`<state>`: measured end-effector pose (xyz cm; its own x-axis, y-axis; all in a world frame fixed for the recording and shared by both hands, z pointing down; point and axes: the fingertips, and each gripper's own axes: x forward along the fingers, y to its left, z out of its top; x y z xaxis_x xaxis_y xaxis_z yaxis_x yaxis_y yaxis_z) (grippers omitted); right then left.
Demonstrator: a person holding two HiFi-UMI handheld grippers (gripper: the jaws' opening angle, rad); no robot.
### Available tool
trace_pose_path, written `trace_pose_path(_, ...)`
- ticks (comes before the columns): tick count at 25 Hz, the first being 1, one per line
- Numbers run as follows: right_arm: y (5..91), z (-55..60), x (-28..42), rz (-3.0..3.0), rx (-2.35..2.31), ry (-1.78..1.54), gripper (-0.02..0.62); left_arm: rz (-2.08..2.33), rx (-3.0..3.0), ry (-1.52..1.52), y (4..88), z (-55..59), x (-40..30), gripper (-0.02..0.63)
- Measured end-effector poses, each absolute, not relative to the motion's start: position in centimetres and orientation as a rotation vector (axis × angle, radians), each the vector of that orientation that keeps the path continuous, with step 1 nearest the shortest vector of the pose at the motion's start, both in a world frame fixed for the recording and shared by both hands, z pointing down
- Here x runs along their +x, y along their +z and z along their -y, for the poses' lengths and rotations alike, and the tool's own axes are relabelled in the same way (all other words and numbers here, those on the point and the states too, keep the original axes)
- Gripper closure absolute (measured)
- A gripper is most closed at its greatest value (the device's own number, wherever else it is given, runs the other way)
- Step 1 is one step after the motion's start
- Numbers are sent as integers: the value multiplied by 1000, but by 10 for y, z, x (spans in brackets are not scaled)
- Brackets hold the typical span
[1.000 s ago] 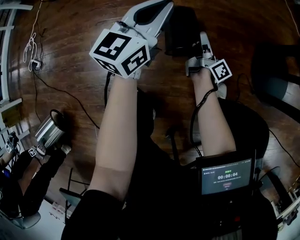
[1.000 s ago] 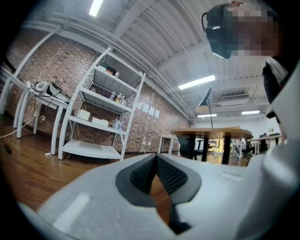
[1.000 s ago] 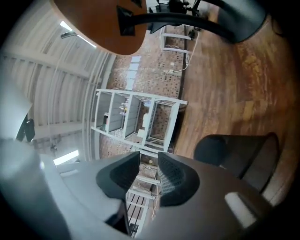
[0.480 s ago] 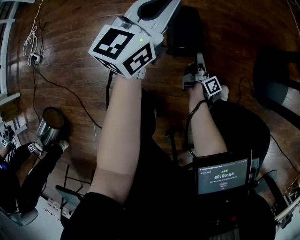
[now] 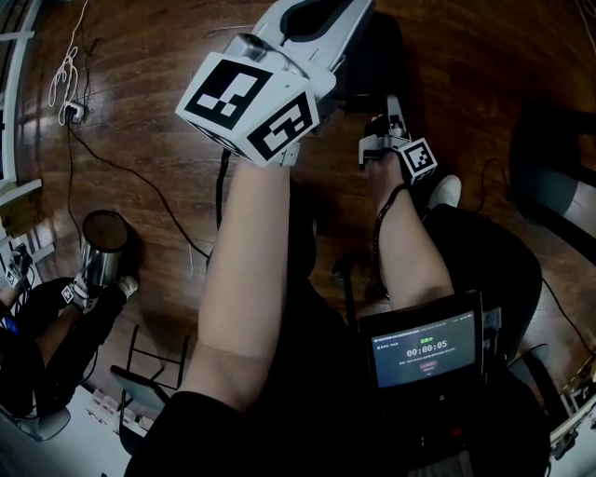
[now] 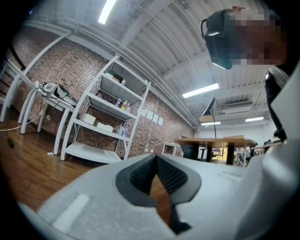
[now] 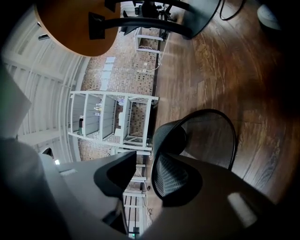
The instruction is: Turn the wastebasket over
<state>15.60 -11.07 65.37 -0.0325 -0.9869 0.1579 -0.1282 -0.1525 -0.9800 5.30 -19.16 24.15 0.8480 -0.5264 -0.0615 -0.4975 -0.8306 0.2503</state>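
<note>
The black mesh wastebasket [image 5: 368, 58] is a dark block on the wood floor at the top of the head view. In the right gripper view the wastebasket [image 7: 206, 136] turns its round open mouth toward the camera, and it seems to lie on its side. My right gripper [image 5: 389, 112] hangs low, just short of it, with its jaws open. The right gripper [image 7: 145, 157] has nothing between its pads, and the basket's wall shows past the right-hand jaw. My left gripper [image 5: 321, 11] is held higher and to the left. The left gripper [image 6: 155, 157] is shut and empty.
Another person crouches at the lower left by a shiny metal bin [image 5: 104, 244]. Cables and a power strip [image 5: 71, 112] lie on the floor at the left. A black chair base [image 5: 559, 177] stands at the right. White shelves [image 6: 101, 117] line a brick wall.
My right gripper has dropped lower toward the floor by the wastebasket. My left gripper has risen a little toward the camera. The metal bin at the lower left has shifted.
</note>
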Motion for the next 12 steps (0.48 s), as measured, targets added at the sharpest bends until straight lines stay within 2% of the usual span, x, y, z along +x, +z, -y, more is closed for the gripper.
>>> trace_pose_path(9, 673, 130, 144, -1277, -1404, -1326, 431, 795, 2777, -231, 242, 195, 43, 604)
trace_pose_path(12, 672, 144, 144, -1284, -1408, -1323, 474, 798, 2773, -242, 240, 195, 40, 604)
